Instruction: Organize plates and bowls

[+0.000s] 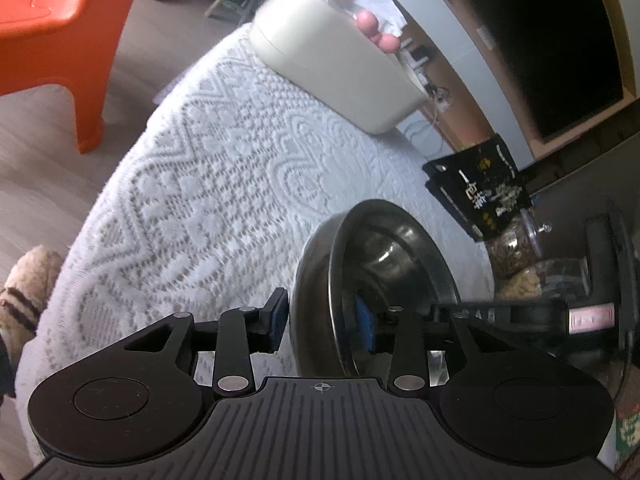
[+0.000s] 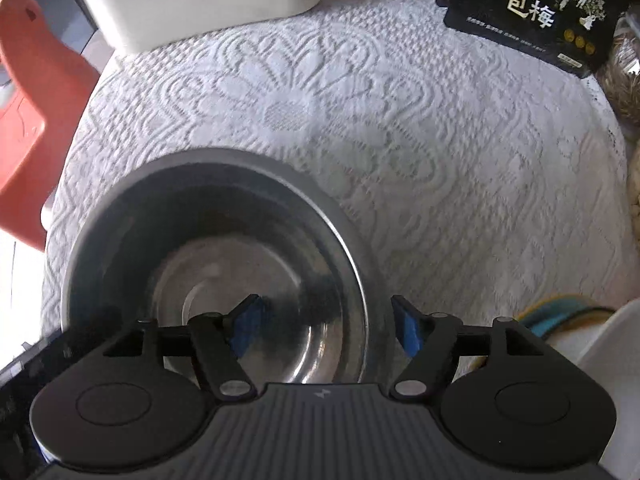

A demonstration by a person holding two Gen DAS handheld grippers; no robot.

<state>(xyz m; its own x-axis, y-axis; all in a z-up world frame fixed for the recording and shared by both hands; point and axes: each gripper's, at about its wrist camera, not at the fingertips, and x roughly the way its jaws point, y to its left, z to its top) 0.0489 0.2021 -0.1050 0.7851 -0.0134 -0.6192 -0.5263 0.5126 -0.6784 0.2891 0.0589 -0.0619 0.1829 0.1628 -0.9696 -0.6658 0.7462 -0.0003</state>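
The steel bowl (image 2: pixel 216 276) stands on the lace-covered worktop (image 2: pixel 360 120). The left gripper (image 1: pixel 324 326) has its jaws spread, one each side of the bowl's rim (image 1: pixel 334 280), pads apart from it. The right gripper (image 2: pixel 328 326) is likewise spread across the opposite rim. The bowl's near edge is hidden behind both grippers, and its rim is blurred.

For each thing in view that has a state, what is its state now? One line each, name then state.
steel bowl: upright, empty, on the lace cloth.
left gripper: open, astride the bowl's rim, pads not pressing.
right gripper: open, astride the bowl's rim, pads not pressing.
cream box: open at the top, tissue sticking out.
black packet: flat on the cloth; sealed or not, cannot tell.
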